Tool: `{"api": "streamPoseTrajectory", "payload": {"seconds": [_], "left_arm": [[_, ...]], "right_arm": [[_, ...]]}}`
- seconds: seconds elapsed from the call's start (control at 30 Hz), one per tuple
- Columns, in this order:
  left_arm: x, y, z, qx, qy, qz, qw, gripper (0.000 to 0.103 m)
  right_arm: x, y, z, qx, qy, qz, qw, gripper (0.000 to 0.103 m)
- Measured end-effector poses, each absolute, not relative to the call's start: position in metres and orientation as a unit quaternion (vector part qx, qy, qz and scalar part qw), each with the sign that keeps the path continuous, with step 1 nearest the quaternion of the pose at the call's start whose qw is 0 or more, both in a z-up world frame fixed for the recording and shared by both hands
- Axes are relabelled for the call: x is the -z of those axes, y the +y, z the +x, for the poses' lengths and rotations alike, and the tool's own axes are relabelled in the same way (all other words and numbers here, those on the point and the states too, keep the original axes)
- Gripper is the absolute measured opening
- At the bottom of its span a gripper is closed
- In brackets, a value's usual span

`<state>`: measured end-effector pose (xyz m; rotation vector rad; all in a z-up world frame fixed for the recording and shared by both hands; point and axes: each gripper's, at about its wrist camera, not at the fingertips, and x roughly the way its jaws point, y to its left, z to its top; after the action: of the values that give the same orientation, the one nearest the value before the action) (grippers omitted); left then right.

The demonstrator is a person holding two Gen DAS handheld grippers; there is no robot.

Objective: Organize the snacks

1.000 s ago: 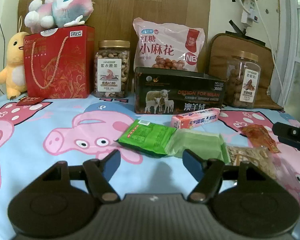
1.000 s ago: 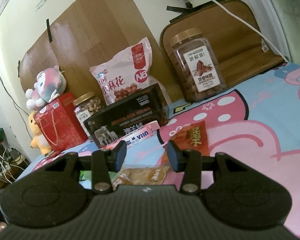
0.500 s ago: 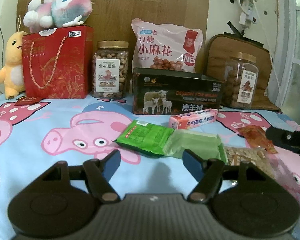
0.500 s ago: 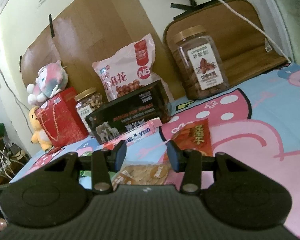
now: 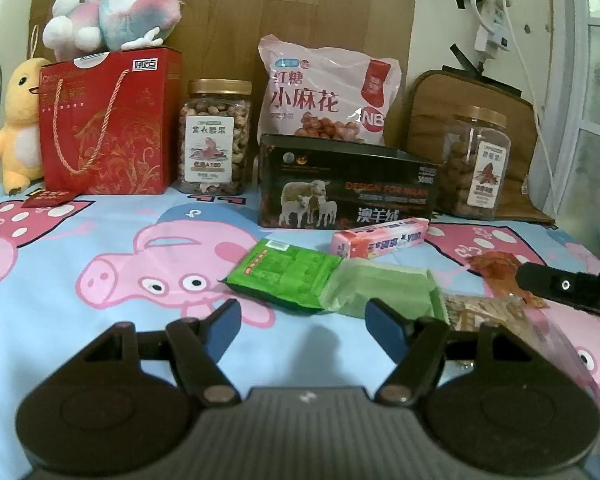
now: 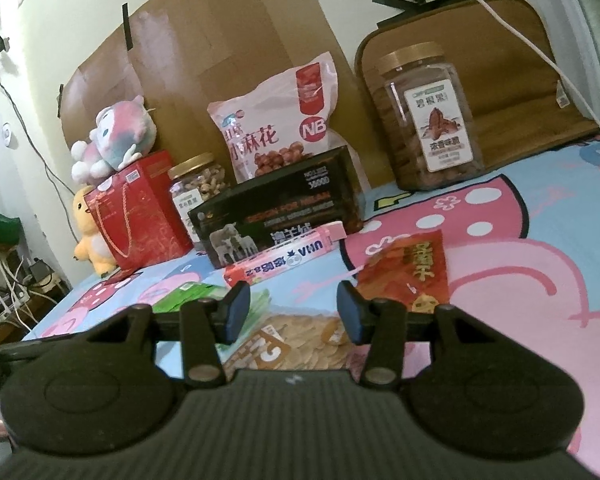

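Loose snacks lie on the pig-print sheet: a green packet [image 5: 284, 272], a pale green packet [image 5: 380, 290], a pink box [image 5: 380, 237], a clear bag of chips [image 5: 484, 314] and a red-orange packet [image 5: 498, 270]. My left gripper [image 5: 302, 320] is open and empty, just in front of the green packets. My right gripper [image 6: 294, 310] is open and empty, over the chip bag [image 6: 300, 344], with the red-orange packet [image 6: 410, 274] ahead to its right and the pink box [image 6: 284, 262] ahead. Its finger shows in the left wrist view [image 5: 568, 286].
Along the back stand a red gift bag [image 5: 108, 124] with a plush toy [image 5: 116, 12] on top, a yellow plush [image 5: 16, 124], a nut jar [image 5: 216, 138], a pink snack bag [image 5: 328, 96], a black box [image 5: 344, 188] and a second jar [image 5: 476, 162].
Both grippers have drifted slightly, the scene shifting a little in each view. The right gripper's finger has come further into the left wrist view. The jaws stay open.
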<state>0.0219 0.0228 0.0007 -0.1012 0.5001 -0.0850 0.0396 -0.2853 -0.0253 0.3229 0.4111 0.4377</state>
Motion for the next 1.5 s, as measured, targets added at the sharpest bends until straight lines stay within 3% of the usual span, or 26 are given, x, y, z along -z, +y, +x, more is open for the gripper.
{"api": "streamPoseTrajectory", "payload": {"seconds": [0.77, 0.87, 1.23, 1.5], "left_arm": [[-0.003, 0.024, 0.014, 0.054, 0.245, -0.054, 0.967, 0.073], [-0.004, 0.028, 0.014, 0.057, 0.25, -0.062, 0.965, 0.073], [-0.002, 0.075, 0.001, 0.05, 0.285, -0.112, 0.951, 0.073], [-0.014, 0.11, 0.022, 0.038, 0.281, -0.143, 0.948, 0.073]], "right_arm": [[0.026, -0.274, 0.039, -0.233, 0.209, 0.126, 0.941, 0.051], [0.026, -0.272, 0.04, -0.24, 0.213, 0.12, 0.939, 0.055], [0.025, -0.284, 0.037, -0.244, 0.199, 0.162, 0.935, 0.056], [0.024, -0.253, 0.041, -0.276, 0.241, 0.103, 0.925, 0.056]]}}
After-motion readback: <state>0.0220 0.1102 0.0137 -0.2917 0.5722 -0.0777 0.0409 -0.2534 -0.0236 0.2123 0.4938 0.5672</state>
